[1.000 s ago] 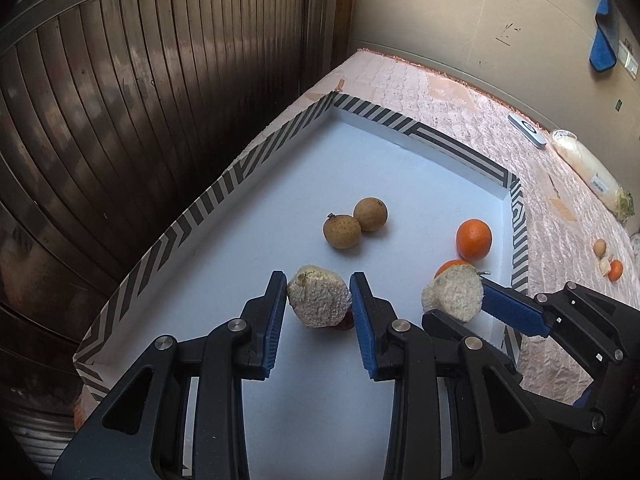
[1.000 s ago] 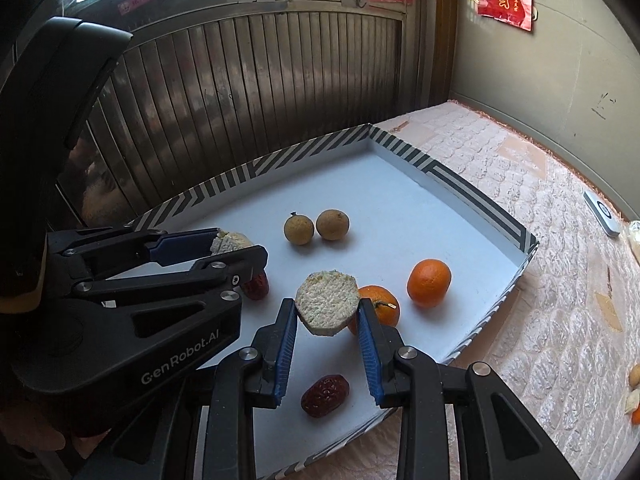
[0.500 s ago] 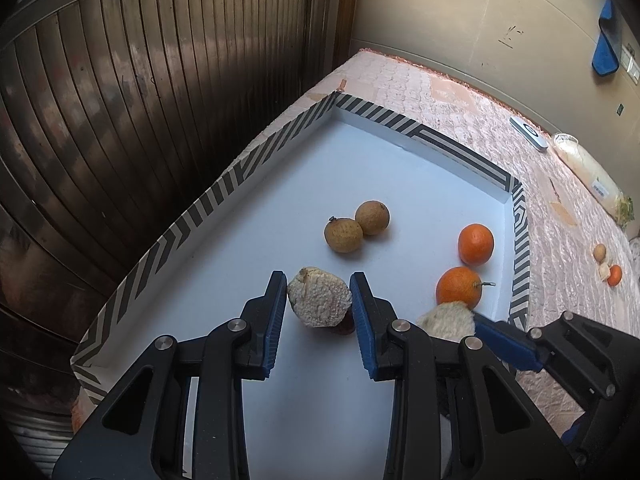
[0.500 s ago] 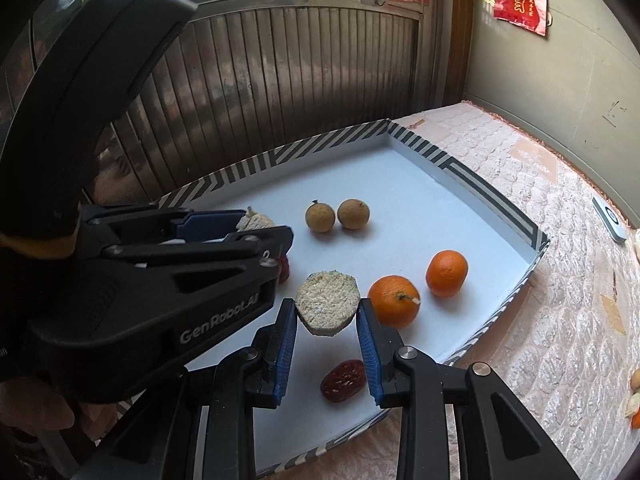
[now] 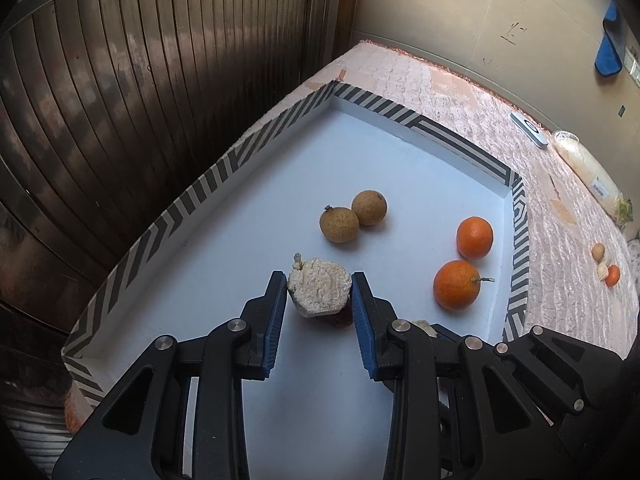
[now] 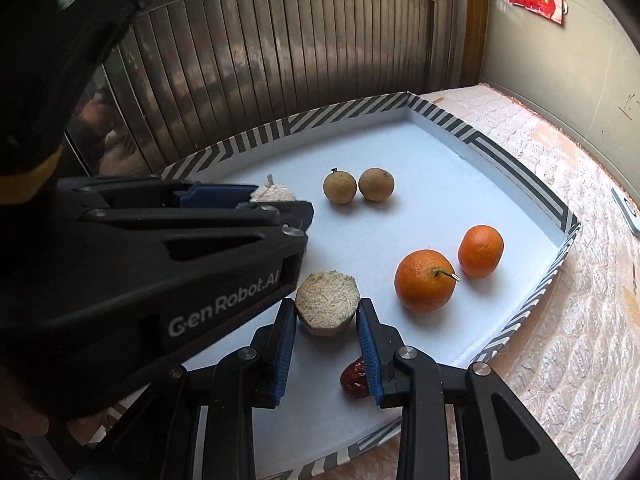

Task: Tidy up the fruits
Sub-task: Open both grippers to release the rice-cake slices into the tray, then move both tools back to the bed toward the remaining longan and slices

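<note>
A white tray (image 5: pixel 224 168) with a black-and-white striped rim holds two brown round fruits (image 5: pixel 339 224) (image 5: pixel 369 208) and two oranges (image 5: pixel 474 237) (image 5: pixel 457 285). My left gripper (image 5: pixel 319 284) is shut on a pale, rough fruit piece (image 5: pixel 318 294) just above the tray floor; a dark red date (image 5: pixel 338 320) peeks out under it. My right gripper (image 6: pixel 326 308) is shut on a second pale fruit piece (image 6: pixel 326 300), close beside the left gripper (image 6: pixel 280 200). Another red date (image 6: pixel 354 374) lies under the right finger. The oranges (image 6: pixel 425 286) (image 6: pixel 480 251) sit to its right.
The tray rests on a pink quilted surface (image 5: pixel 560 240). On it lie a remote (image 5: pixel 528 128), a plastic bag (image 5: pixel 588 168) and a few small fruits (image 5: pixel 606 270). A ribbed metal shutter (image 5: pixel 120 100) stands close along the tray's left side.
The right gripper has drawn its pale piece back toward the tray's near edge, beside and partly behind the left gripper, uncovering the nearer orange. The left gripper has kept still with its piece.
</note>
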Demonstrator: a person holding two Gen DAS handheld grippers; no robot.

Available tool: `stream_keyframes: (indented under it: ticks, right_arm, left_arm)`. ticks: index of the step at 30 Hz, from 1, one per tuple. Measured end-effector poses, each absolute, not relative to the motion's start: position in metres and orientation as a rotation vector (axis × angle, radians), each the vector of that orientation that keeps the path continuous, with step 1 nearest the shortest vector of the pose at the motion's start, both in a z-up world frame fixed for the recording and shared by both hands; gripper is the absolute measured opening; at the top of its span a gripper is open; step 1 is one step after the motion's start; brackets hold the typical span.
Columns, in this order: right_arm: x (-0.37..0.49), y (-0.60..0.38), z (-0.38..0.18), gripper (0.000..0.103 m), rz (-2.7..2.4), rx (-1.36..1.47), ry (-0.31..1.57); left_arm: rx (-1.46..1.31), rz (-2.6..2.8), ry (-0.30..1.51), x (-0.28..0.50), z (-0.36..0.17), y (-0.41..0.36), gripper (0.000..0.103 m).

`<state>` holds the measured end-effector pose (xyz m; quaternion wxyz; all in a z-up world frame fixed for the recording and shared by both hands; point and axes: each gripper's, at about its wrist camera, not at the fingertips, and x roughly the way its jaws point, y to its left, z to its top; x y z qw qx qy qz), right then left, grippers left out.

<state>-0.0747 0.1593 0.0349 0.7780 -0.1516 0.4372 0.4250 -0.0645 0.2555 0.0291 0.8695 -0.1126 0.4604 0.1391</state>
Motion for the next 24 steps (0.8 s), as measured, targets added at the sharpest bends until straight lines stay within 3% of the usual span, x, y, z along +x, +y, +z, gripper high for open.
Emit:
stream_keyframes:
  ticks: [3, 7, 24]
  right_arm:
    - [-0.076, 0.151, 0.039, 0.030, 0.921, -0.310, 0.936]
    - [-0.076, 0.136, 0.046, 0.031, 0.914, -0.279, 0.916]
    - [-0.063, 0.038, 0.073, 0.034, 0.736, -0.178, 0.861]
  left_arm:
    - [-0.248, 0.284, 0.966, -0.065, 0.030, 0.255, 0.037]
    - [-0.254, 0.276, 0.940, -0.067, 0.036, 0.249, 0.062]
    - [-0.151, 0.177, 0.899, -0.042, 0.057, 0.171, 0.063]
